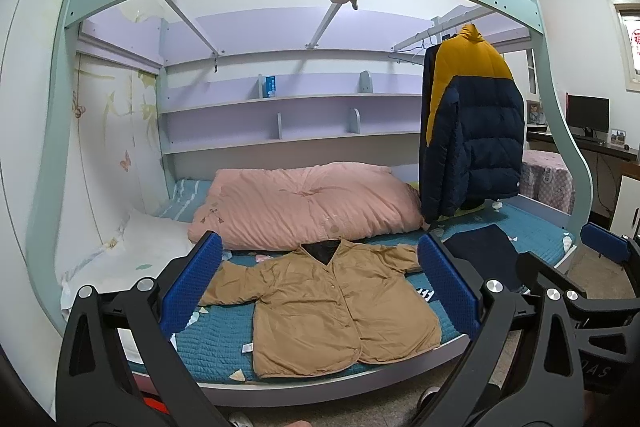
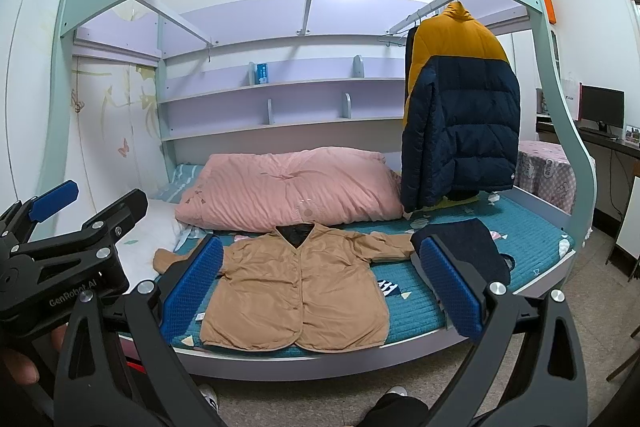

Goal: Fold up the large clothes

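1. Clearly, the tan jacket [image 1: 320,307] lies flat on the teal bed cover [image 1: 216,347], front up and collar toward 12 o'clock, sleeves spread to 9 and 3 o'clock, near the bed's front edge.
2. Left hand-held gripper [image 1: 320,291]: its blue-padded fingers are spread wide, holding nothing, above and short of the jacket.
3. Right hand-held gripper [image 2: 320,287]: fingers likewise spread and empty, framing the jacket in its own view.
4. In the right wrist view, the left tool's body at 9 o'clock carries white lettering reading "GenRobot AI" [image 2: 72,297]; a hand [image 2: 20,367] grips it from below.
5. In the left wrist view, the other tool at 4 o'clock shows partial letters, too cut off to read.
6. A small white label [image 2: 199,316] sits at the jacket's hem; its print is too small to read.
7. A dark navy garment [image 2: 468,247] lies on the bed at 3 o'clock of the jacket, just beside its sleeve.
8. At 12 o'clock lies a pink quilt [image 1: 304,203]; a yellow-and-navy puffer coat [image 1: 472,123] hangs at 2 o'clock.
9. A blue box [image 1: 271,85] stands on the shelf, its text illegible.
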